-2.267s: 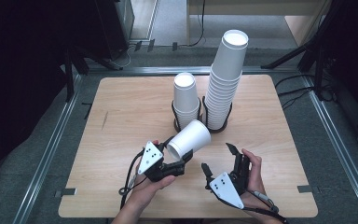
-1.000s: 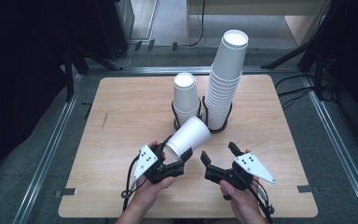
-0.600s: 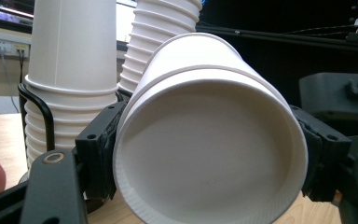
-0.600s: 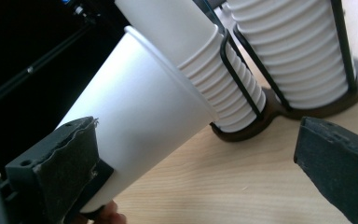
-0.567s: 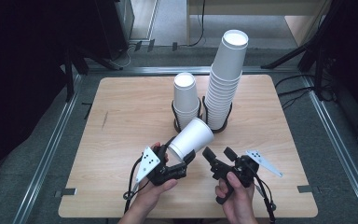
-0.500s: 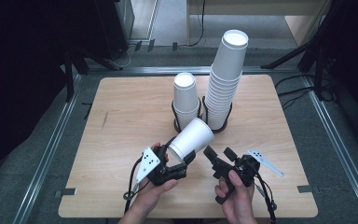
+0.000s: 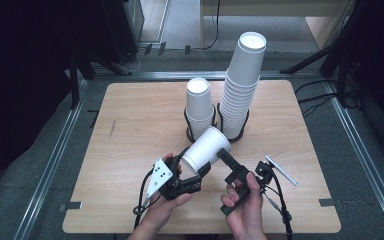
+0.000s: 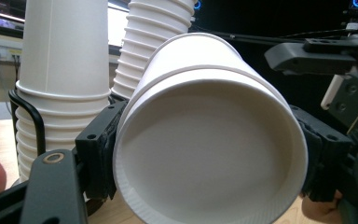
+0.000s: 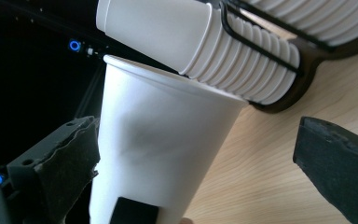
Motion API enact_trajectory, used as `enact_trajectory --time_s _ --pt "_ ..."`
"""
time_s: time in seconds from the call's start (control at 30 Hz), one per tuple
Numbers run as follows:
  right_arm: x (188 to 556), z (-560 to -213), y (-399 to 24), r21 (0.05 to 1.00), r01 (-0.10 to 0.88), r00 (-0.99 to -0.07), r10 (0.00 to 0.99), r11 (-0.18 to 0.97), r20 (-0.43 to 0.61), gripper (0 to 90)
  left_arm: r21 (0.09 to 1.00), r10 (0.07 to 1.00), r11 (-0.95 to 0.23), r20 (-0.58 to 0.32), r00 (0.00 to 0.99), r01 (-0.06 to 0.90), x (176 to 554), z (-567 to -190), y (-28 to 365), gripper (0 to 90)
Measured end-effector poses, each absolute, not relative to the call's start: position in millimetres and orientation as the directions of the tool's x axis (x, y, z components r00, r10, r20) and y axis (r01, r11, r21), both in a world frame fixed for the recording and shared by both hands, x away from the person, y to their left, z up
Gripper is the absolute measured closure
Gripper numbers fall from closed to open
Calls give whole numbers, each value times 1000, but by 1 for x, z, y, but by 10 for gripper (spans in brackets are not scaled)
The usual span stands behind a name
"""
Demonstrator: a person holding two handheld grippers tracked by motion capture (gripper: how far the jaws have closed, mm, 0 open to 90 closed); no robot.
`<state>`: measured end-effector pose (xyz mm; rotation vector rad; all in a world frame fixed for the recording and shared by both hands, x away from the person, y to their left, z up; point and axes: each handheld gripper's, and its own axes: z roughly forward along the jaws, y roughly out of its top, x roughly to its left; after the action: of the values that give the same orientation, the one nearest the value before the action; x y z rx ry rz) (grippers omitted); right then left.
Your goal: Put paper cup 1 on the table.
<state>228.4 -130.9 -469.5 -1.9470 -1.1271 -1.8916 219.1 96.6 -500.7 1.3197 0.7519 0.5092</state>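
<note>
Cup white, ribbed, tilted

Lab, wooden table on metal rails (tripod legs behind)

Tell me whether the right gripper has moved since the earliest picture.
Yes. The right gripper has swung left and toward the cup stacks, closing in on the held cup.

A high camera looks down on the worktop; both gripper cameras closely share the paper cup.
</note>
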Motion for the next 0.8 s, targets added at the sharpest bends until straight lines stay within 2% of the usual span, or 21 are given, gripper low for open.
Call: enact_trajectory --time_s 0.27,0.8 --pt "233 -471 -121 282 649 -75 310 -707 948 4 978 713 193 -195 674 80 218 -501 95 234" --pt "249 -467 -105 237 680 -78 253 -694 964 4 979 706 188 -190 682 77 216 -500 94 234"
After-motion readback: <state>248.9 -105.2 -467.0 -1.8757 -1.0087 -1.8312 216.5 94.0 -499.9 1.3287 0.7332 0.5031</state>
